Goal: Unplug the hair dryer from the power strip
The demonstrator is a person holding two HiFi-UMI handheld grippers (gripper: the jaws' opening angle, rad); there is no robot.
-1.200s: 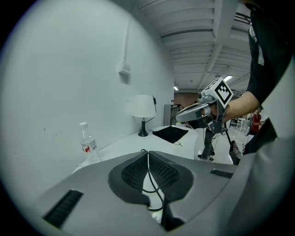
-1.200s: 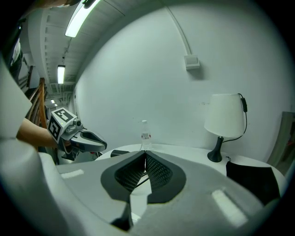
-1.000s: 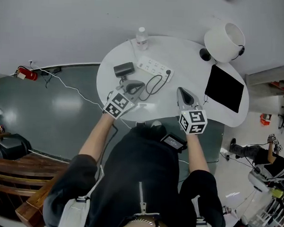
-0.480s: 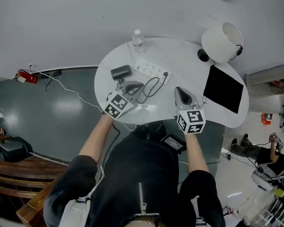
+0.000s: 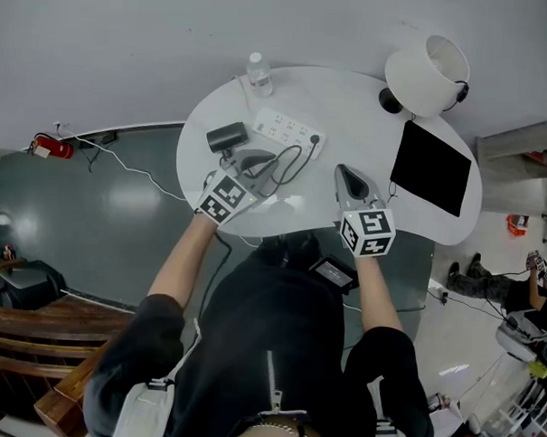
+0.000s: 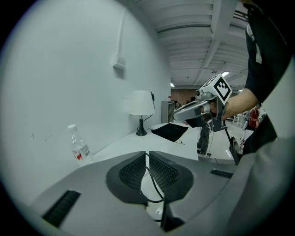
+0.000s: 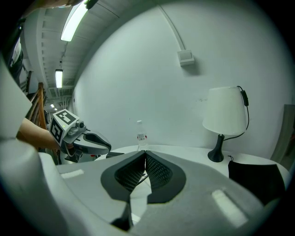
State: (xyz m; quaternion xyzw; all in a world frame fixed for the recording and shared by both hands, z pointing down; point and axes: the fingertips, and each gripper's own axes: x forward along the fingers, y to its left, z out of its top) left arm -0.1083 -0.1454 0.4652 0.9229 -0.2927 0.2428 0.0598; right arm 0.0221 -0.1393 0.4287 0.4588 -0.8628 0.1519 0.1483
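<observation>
You have bare tabletop [image 5: 359, 113] between power strip [image 5: 288, 129] and lamp [image 5: 430, 61]; the looped cord [image 5: 294, 151] and hair dryer [image 5: 227, 135] crowd your left.

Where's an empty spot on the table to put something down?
The bare middle of the table, between the power strip and the black mat, is free. The left end is crowded: bottle, hair dryer and its cord sit close together.

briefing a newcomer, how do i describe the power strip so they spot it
On the white rounded table, find the clear water bottle at the far edge. Just nearer than it lies the power strip, a flat white bar with socket holes and a black plug in one end, unlike the dark hair dryer beside it.
</observation>
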